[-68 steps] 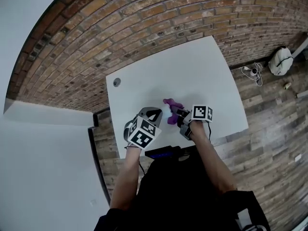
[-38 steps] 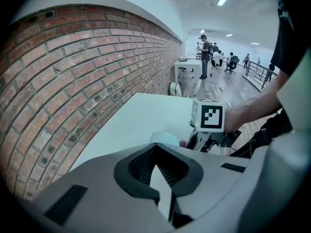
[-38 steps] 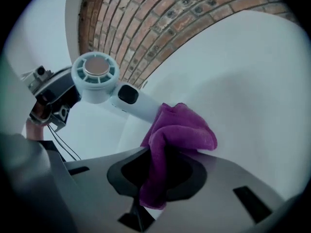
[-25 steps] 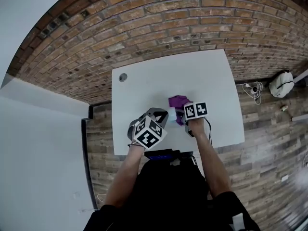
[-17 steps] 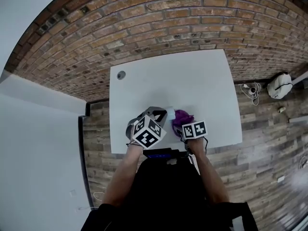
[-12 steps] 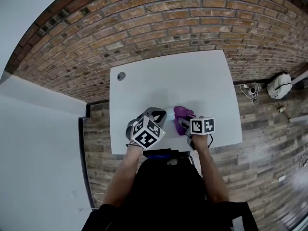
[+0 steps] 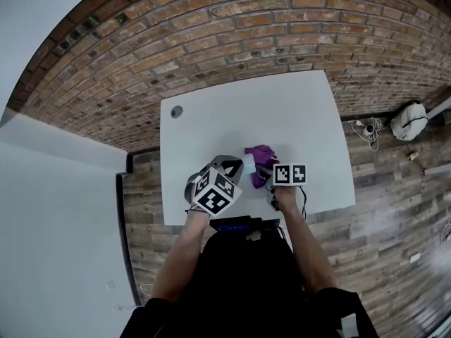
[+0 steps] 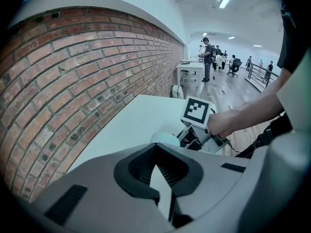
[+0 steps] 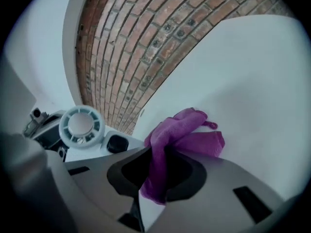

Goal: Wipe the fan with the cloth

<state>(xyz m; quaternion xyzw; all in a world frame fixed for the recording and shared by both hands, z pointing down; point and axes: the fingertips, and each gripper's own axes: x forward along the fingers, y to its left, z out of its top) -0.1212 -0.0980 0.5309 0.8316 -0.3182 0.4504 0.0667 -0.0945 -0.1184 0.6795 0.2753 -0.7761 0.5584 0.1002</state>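
Wipe step, cloth off-surface: right gripper (image 9: pixel 155 178) clamped on cloth (image 9: pixel 187 132) just right of fan (image 9: pixel 80 125) (small, white). Left gripper (image 8: pixel 160 176) pinched shut on fan. Next, I'd guess: sweep cloth across grille.

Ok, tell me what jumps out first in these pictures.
The purple cloth stands out most, pinched in the right gripper at the near side of the white table. Just left of it, the left gripper holds a small white fan. A brick wall runs behind the table.
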